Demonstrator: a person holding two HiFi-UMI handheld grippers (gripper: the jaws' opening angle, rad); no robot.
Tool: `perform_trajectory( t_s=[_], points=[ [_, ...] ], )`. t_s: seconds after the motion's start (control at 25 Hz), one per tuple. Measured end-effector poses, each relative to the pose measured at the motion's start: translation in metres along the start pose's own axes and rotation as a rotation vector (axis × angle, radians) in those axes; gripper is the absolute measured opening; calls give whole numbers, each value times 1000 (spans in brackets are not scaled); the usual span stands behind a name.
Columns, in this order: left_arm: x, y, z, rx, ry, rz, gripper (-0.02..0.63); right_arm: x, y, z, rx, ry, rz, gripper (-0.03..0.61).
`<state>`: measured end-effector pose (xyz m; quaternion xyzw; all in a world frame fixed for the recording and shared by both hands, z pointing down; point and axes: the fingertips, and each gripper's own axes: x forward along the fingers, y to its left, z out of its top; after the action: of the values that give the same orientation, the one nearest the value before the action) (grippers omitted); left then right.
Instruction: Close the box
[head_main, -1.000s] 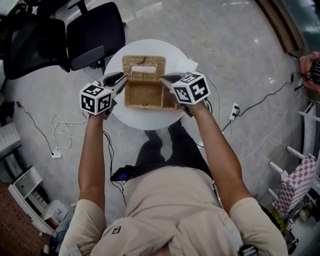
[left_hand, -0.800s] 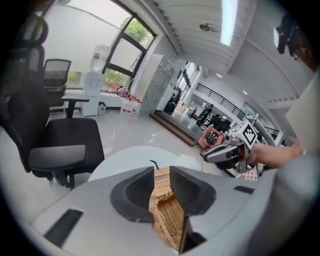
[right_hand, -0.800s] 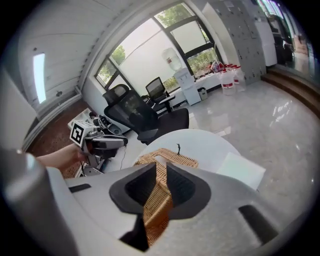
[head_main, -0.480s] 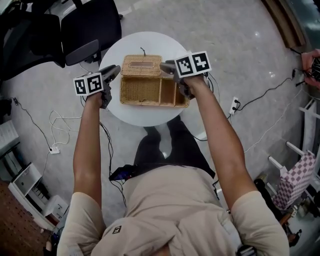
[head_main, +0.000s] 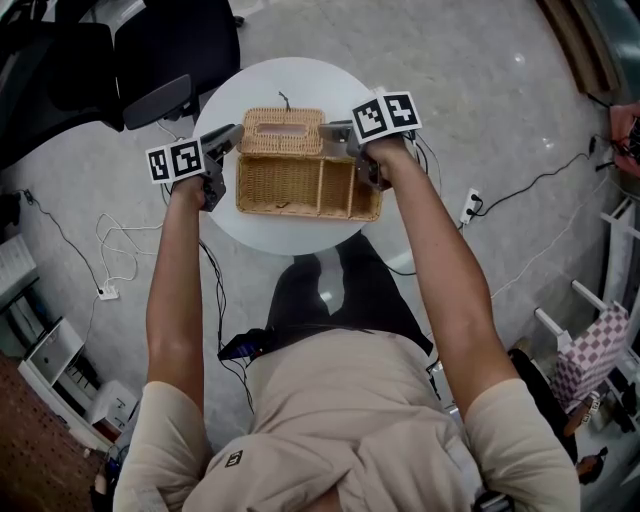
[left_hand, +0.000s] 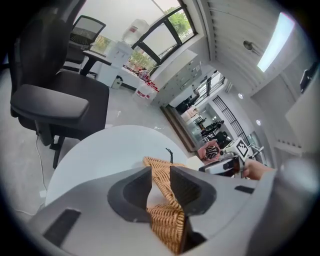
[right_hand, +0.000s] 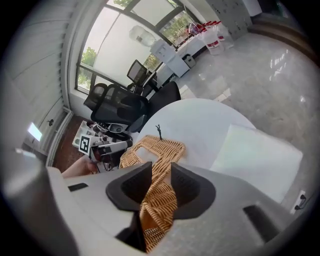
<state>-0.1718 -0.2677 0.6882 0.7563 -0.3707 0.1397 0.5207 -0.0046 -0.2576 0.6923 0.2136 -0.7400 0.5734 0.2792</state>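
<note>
box: wicker box (head_main: 300, 211) sits on the round white table (head_main: 290, 238), right in front of us
inside: a divider (head_main: 323, 187) splits it into a wide compartment (head_main: 278, 185) at head-view left and a narrow compartment (head_main: 351, 188) at right; we see woven bottom in both
lid (head_main: 262, 142): open, swung back past the far wall on the wide compartment's side, slot (head_main: 283, 127) facing up, black loop (head_main: 285, 99) at its far edge
left gripper (left_hand: 160, 172): we have it pinching the lid's left edge; the wicker runs between the jaws and touches both
right gripper (right_hand: 161, 167): jaws have just been opening; the lid's right edge sits between them, fills the gap and meets both pads
table extras: white sheet (right_hand: 257, 155) lies flat on the table, right of the lid in the right gripper view
around: black office chair (head_main: 150, 55) beside the table's far left
</note>
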Motion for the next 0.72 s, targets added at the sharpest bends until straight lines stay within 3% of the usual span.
perform_trajectory(
  t_s=[0.36, 0.52, 0.6, 0.72],
  points=[
    [13, -6, 3, -9, 2, -35, 92, 9, -6, -4, 74, 63, 76, 101],
    [14, -27, 13, -16, -23, -114, 91, 10, -2, -2, 57, 64, 76, 69],
    [15, -30, 16, 10, -28, -94, 91, 9, -2, -3, 49, 65, 70, 68],
    [10, -10, 13, 33, -25, 6, 91, 11, -3, -5, 56, 72, 65, 72]
  ],
)
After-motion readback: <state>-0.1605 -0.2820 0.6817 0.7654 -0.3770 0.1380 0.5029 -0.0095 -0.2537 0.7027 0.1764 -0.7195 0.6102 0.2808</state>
